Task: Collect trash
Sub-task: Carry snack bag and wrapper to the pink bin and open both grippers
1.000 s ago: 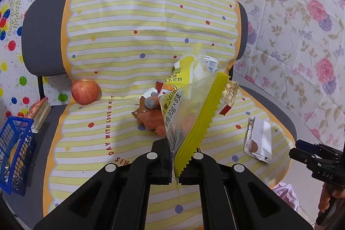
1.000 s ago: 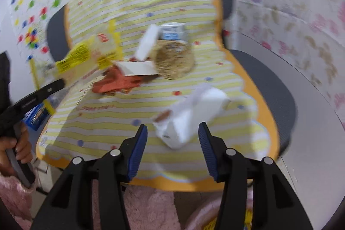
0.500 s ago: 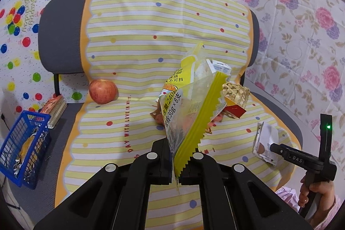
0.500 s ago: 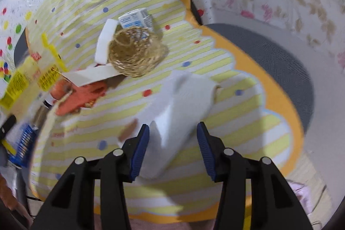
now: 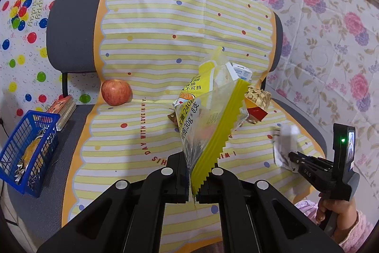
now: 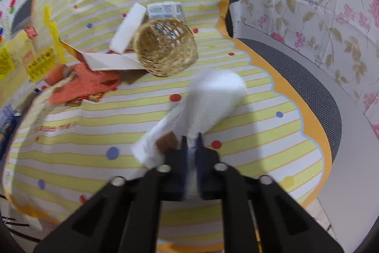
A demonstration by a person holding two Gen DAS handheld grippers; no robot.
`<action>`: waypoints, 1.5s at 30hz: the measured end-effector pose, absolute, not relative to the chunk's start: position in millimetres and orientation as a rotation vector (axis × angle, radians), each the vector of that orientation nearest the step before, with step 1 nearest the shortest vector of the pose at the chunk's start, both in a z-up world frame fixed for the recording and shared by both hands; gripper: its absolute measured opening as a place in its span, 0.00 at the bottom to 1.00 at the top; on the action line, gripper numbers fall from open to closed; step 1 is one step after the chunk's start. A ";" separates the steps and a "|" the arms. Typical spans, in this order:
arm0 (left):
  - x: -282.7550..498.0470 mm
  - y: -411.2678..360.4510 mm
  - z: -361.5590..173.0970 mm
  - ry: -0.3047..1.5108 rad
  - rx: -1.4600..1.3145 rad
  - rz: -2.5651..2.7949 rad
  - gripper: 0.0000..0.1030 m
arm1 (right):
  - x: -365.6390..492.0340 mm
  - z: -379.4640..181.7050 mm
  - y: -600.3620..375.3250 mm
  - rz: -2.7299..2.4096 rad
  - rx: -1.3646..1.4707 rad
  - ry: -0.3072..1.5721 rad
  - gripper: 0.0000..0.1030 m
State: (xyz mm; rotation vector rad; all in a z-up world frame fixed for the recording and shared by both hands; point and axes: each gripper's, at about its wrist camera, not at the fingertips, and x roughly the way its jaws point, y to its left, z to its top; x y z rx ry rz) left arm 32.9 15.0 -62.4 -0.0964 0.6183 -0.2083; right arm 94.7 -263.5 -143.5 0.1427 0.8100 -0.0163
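Note:
My left gripper (image 5: 193, 178) is shut on a clear and yellow snack bag (image 5: 208, 125) and holds it up above the striped seat cover (image 5: 132, 134). My right gripper (image 6: 192, 153) is shut on a white folded paper wrapper (image 6: 208, 98) with a brown stain, at the seat's right side. It also shows in the left wrist view (image 5: 295, 159), with the wrapper (image 5: 283, 144) in it. The snack bag shows at the left of the right wrist view (image 6: 35, 56).
A blue basket (image 5: 26, 148) with trash sits at the seat's left edge beside a small book (image 5: 64, 108). An apple (image 5: 116, 95), a wicker ball (image 6: 165, 46), a white box (image 6: 126, 31), a small carton (image 6: 165, 10), cardboard (image 6: 111, 62) and an orange cloth (image 6: 83, 84) lie on the chair.
My right gripper moved in over the white wrapper and shut on it. My left gripper pulled back with the snack bag, showing more of the chair.

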 end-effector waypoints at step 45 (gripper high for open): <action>-61.7 -239.6 -165.5 0.845 0.219 -0.944 0.09 | -150.0 -163.4 -383.5 -0.376 0.290 0.939 0.13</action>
